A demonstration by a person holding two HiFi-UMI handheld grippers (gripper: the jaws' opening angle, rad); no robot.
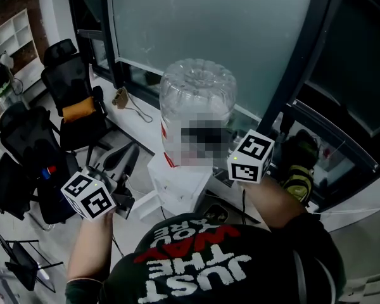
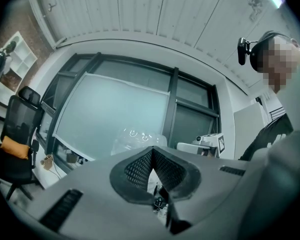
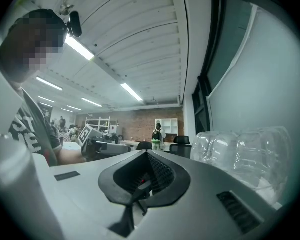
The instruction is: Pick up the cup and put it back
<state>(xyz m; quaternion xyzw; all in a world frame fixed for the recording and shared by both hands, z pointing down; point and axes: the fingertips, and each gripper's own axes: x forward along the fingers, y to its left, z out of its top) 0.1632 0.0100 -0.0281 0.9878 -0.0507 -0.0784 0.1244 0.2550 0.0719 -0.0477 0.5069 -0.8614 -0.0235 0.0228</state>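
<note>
Both shut: L gripper (image 2: 152, 151), R gripper (image 3: 146, 155) flank jug (image 1: 196, 100)

- The grey right gripper (image 3: 146, 156) with black ribbed pads has its jaws pressed together, nothing between them.
- A large clear plastic water bottle (image 3: 245, 154) sits near, right of the fingers.
- The left gripper (image 3: 97, 143), with its white marker cube, shows left of the fingertips.
- A black office chair (image 3: 181, 140) stands far beyond the fingertips, before a red brick wall (image 3: 140, 121).
</note>
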